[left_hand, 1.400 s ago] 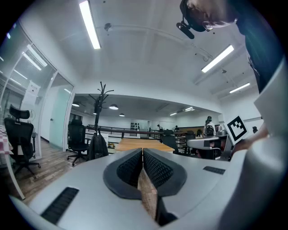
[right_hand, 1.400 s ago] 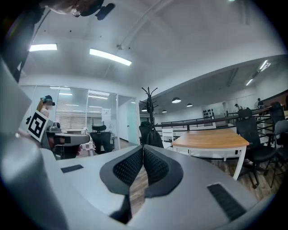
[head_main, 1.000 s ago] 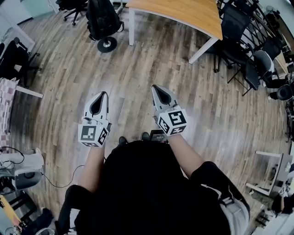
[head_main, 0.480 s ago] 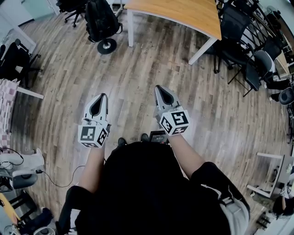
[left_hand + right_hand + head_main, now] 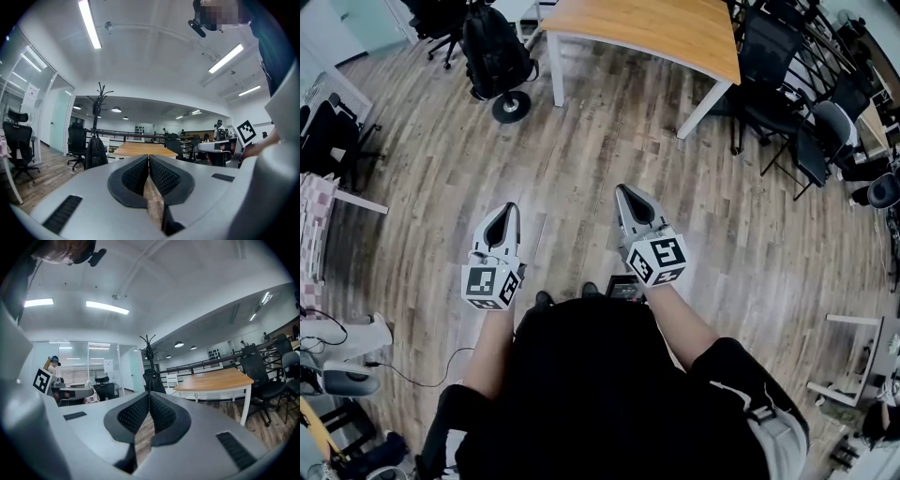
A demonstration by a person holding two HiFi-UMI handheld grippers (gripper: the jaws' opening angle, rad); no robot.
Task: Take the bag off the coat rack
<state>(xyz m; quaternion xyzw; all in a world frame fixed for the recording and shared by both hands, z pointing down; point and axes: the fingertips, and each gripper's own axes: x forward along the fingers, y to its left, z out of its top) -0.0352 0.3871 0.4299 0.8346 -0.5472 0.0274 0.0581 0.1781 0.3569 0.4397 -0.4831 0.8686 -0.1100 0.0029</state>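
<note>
**Both grippers clenched as bag hangs on rack across the office floor**

You are holding the left gripper (image 5: 510,212) and the right gripper (image 5: 624,192) side by side in front of your body. Each is clenched, with its jaws pressed together and nothing caught between the ribbed pads. Both are pointing forward over the wood-plank floor (image 5: 581,150). In the head view the right one is sitting a little farther ahead than the left, and the marker cubes at their rear ends are facing up toward your head.

The black bag (image 5: 492,52) is hanging on the coat rack (image 5: 510,106), well apart from both grippers and ahead of you to the left. The rack's round base is resting on the floor near the closest leg of a light wooden table (image 5: 656,23).

In the left gripper view, the rack's branched top is rising above the bag, to the left of the closed jaws. In the right gripper view, rack and bag are showing just above the jaw tips, with the table spreading off to the right.

Black office chairs (image 5: 773,56) are crowding the table's right side, and another black chair (image 5: 323,127) is standing at the far left edge of the floor.
</note>
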